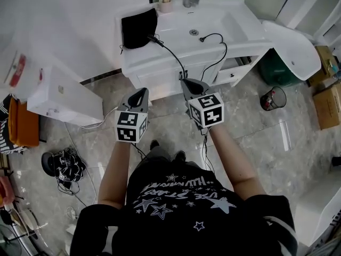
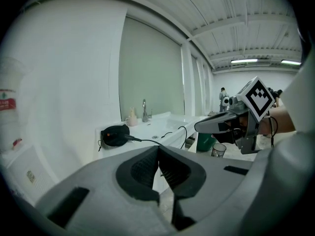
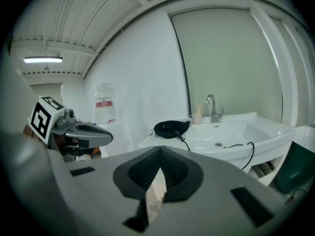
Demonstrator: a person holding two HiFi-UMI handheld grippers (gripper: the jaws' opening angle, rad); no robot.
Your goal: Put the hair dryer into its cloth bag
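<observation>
Risk, judged from this view, lay chiefly in the long black cord [image 1: 171, 52]. It trailed from the bundle across the white sink vanity [image 1: 242, 33] and hung over the front edge. A lift of the dryer could drag it, snag it on the counter edge, or tangle it round a claw. A smaller risk was the soft bag: pinched by one layer only, its mouth might stay closed and the dryer might slide off the counter. Smallest was the wet-looking basin beside it, where a dropped dryer could land.

The vanity filled the top of the head view, with a tap at twelve o'clock. The black bundle [image 1: 138, 28] sat on the counter's left end, at nine o'clock from the basin and well apart from both claws. It looked dark, matte and limp-edged from above, and rounded with a small orange spot in the gripper views [image 2: 114, 135]. Whether the hair dryer lay on or partly inside its cloth bag could not be told. The cord left the bundle toward four o'clock and looped near the drain.

The left gripper [image 1: 143, 92] and right gripper [image 1: 186, 82] hovered side by side before the vanity. Each had its jaws pressed together with nothing between them.
</observation>
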